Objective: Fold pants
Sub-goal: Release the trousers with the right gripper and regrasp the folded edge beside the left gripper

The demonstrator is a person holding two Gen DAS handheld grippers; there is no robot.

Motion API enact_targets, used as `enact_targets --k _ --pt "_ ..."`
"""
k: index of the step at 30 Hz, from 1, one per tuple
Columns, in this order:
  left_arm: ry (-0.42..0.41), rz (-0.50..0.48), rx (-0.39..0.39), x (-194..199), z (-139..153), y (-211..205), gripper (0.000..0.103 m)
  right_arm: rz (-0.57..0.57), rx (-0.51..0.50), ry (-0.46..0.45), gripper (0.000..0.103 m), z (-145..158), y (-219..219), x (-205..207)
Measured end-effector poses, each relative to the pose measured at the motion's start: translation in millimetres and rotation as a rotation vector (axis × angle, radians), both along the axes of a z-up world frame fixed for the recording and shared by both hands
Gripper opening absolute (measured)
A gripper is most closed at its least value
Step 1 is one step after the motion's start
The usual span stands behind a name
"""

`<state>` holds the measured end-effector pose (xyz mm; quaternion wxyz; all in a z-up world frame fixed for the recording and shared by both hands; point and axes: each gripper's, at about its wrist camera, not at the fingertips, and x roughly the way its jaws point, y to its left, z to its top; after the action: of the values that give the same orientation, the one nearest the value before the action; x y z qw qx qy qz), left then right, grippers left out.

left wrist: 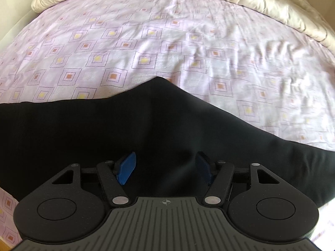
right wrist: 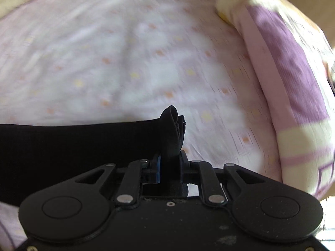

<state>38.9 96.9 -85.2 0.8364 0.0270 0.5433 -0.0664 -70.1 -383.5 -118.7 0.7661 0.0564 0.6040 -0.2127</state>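
Note:
Black pants [left wrist: 146, 125] lie across a bed with a pink patterned sheet [left wrist: 146, 41]. In the left wrist view my left gripper [left wrist: 165, 170] is open, its blue pads [left wrist: 126, 170] spread apart just above the black fabric. In the right wrist view my right gripper [right wrist: 169, 167] is shut on a bunched end of the pants [right wrist: 173, 129], which sticks up between the fingers. The rest of the pants [right wrist: 73, 146] stretches away to the left. The right wrist view is blurred by motion.
A cream duvet [left wrist: 251, 2] is heaped along the far edge of the bed. A purple and pink pillow [right wrist: 293, 73] lies at the right side in the right wrist view, with a cream pillow [right wrist: 234, 0] behind it.

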Motion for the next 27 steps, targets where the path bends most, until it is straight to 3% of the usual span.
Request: enact_targets --k 2,3,4,9,12,16,18,22,27 --pt "0.009 -0.002 0.002 0.3 0.6 5.0 0.061 -0.069 0.036 -0.003 0.021 -9.0 -8.9 -5.4" --pt "0.007 -0.001 0.005 1.7 3.4 10.3 0.061 -0.098 0.034 -0.01 0.031 -6.6 -10.9 -5.7" --pt "-0.001 0.006 0.008 1.6 5.7 16.3 0.061 -0.128 0.016 -0.005 0.034 -2.4 -11.9 -4.1" --pt "0.002 0.011 0.044 13.1 11.0 44.2 0.061 -0.128 -0.151 -0.101 0.033 45.2 4.1 2.5" --pt "0.023 -0.008 0.074 21.6 4.5 57.1 0.061 -0.094 -0.134 -0.206 0.034 75.5 28.9 12.2" --pt "0.128 -0.044 0.107 31.4 -20.8 68.6 0.063 0.02 0.043 -0.312 0.036 99.8 83.9 38.9" --pt "0.121 -0.066 0.087 31.9 -23.7 72.2 0.065 0.103 0.158 -0.332 0.037 100.7 122.4 58.1" --pt "0.134 -0.088 0.058 33.7 -24.4 75.5 0.067 0.288 0.393 -0.321 0.041 92.2 209.0 96.7" --pt "0.128 -0.17 0.054 31.6 -28.3 72.4 0.08 0.57 0.496 -0.257 0.042 75.6 321.2 143.0"
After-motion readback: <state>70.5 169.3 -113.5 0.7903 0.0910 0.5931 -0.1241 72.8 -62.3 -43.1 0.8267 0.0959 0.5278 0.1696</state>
